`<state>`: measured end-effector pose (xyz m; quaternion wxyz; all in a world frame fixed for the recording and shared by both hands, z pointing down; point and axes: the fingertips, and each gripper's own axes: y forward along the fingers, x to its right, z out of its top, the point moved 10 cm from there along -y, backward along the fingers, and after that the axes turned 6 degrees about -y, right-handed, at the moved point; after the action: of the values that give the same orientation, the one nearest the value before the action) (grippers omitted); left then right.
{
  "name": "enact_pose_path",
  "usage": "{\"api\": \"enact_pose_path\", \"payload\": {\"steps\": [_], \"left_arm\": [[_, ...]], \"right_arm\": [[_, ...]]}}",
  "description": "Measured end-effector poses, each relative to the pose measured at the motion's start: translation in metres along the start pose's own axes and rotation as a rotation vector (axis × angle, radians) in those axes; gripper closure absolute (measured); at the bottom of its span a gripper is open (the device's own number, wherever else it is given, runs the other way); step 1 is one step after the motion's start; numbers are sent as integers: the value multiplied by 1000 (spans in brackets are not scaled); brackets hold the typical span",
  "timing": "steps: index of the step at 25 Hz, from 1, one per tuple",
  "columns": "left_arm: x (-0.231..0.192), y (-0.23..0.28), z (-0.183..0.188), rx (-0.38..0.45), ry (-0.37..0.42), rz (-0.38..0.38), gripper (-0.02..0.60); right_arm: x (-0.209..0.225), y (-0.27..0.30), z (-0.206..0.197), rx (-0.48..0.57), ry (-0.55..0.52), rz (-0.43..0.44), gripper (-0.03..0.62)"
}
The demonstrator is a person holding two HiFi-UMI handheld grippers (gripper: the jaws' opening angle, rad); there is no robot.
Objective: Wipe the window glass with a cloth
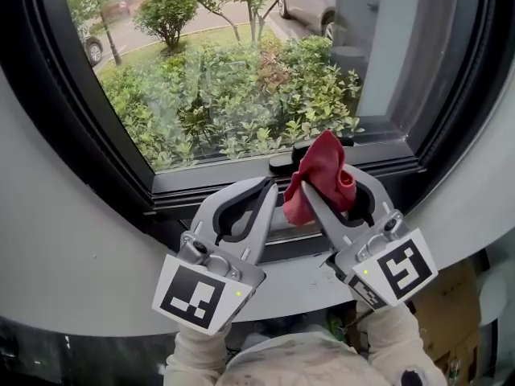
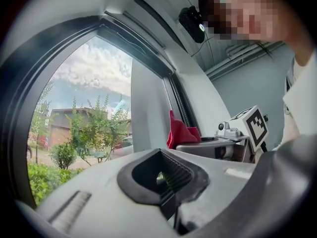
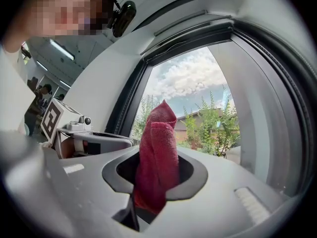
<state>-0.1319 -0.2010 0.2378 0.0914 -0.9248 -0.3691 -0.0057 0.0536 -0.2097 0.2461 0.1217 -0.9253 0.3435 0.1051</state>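
The window glass [image 1: 241,63] fills the upper head view, with green shrubs outside. A red cloth [image 1: 322,179] stands bunched and upright just below the pane, in front of the dark lower frame. My right gripper [image 1: 326,187] is shut on the cloth, which rises out of its jaws [image 3: 157,152] toward the glass [image 3: 198,98]. My left gripper [image 1: 261,190] sits close beside it on the left, shut with nothing between its fingers. From the left gripper view the cloth [image 2: 179,133] shows to the right, against the frame.
A dark window frame [image 1: 121,159] curves round the pane, with a black handle [image 1: 280,164] on the lower rail. The grey sill [image 1: 96,256] and white wall lie below. A vertical mullion [image 1: 386,47] divides the glass at right. Cardboard boxes [image 1: 451,312] stand at lower right.
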Motion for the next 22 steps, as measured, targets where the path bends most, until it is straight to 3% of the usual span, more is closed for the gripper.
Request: {"api": "enact_pose_path", "payload": {"steps": [22], "left_arm": [[6,-3,6,2,10,17,581]], "right_arm": [[-4,1,4,43,50,49,462]]}}
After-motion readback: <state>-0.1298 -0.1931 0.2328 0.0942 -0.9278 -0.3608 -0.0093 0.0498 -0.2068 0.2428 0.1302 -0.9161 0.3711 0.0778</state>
